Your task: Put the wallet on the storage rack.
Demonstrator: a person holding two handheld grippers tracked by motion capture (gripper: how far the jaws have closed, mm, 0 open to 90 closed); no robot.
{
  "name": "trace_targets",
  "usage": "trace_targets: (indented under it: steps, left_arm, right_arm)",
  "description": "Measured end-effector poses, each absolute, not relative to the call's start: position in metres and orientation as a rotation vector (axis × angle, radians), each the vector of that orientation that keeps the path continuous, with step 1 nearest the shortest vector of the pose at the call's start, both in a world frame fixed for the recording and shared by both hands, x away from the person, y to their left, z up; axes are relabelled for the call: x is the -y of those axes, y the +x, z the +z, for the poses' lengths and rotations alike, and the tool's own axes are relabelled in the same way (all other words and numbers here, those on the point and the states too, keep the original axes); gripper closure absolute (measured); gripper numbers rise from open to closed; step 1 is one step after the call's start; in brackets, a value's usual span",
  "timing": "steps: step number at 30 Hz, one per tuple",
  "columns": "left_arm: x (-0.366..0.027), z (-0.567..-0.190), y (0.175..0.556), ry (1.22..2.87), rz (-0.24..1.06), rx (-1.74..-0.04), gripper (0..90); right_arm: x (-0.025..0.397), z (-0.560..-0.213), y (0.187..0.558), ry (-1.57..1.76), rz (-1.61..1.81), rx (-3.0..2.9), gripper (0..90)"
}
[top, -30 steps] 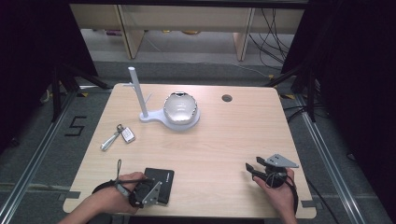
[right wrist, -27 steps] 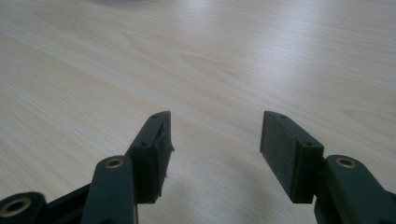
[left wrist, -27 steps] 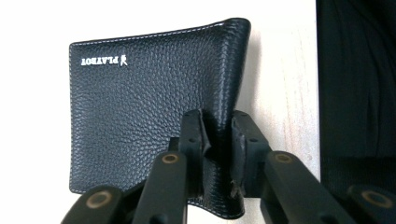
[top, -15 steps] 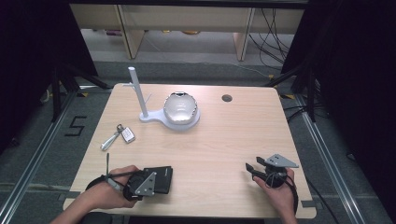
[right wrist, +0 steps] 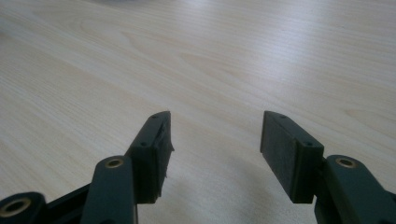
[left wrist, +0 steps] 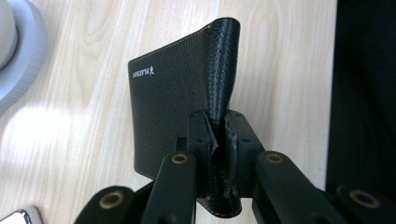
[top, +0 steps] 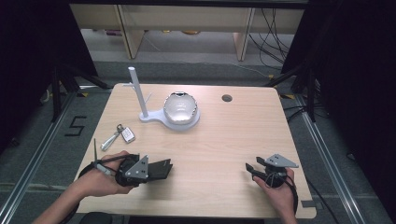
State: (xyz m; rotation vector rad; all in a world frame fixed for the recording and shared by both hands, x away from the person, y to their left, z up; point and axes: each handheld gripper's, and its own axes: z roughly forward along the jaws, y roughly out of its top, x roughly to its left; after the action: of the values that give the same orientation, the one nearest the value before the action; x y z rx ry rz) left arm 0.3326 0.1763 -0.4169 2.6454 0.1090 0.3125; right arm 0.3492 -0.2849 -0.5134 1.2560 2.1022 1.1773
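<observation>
Wallet (top: 159,169), black leather, sits at the near left part of the table (top: 233,135), clamped in the left gripper (top: 148,170). High view: a second ago the wallet lay flat near the front edge under this gripper; half a second ago it was gripped and the hand had drawn back to the left; now it is turned up on edge, the grey plate on the gripper showing, and the left hand (top: 100,177) has rolled outward. Right gripper (top: 252,169) rests at the near right of the table in the right hand (top: 280,189), same place and pose as in both earlier frames. Keys (top: 119,136) lie left of centre, just ahead of the left hand. White stand (top: 140,95) with a shiny round bowl (top: 181,108) on its base sits at the far middle; neither has shifted.

Left gripper view: jaws closed tight on the wallet's (left wrist: 182,102) folded spine, which is pinched narrow between the pads; wallet stands on edge, small white lettering on its face. Pale rim of the stand base (left wrist: 25,60) at upper left.

Right gripper view: right gripper (right wrist: 215,135) jaws spread wide, nothing between them, bare wood of the table (right wrist: 210,56) below.
</observation>
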Motion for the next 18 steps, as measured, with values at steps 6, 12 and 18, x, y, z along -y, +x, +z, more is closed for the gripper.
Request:
trace_targets:
  steps: [6,12,18]
  left_arm:
    - [-0.176,-0.404,0.345,2.614,0.3,-0.134,81.4]
    - [-0.173,-0.392,0.359,2.609,0.28,-0.157,81.3]
    - [-0.17,-0.382,0.377,2.598,0.161,-0.198,81.1]
  right_arm:
    - [0.285,-0.513,0.349,1.257,1.185,-2.1,44.4]
    - [0.286,-0.513,0.35,1.259,1.182,-2.101,44.5]
    - [0.286,-0.514,0.35,1.26,1.195,-2.091,44.3]
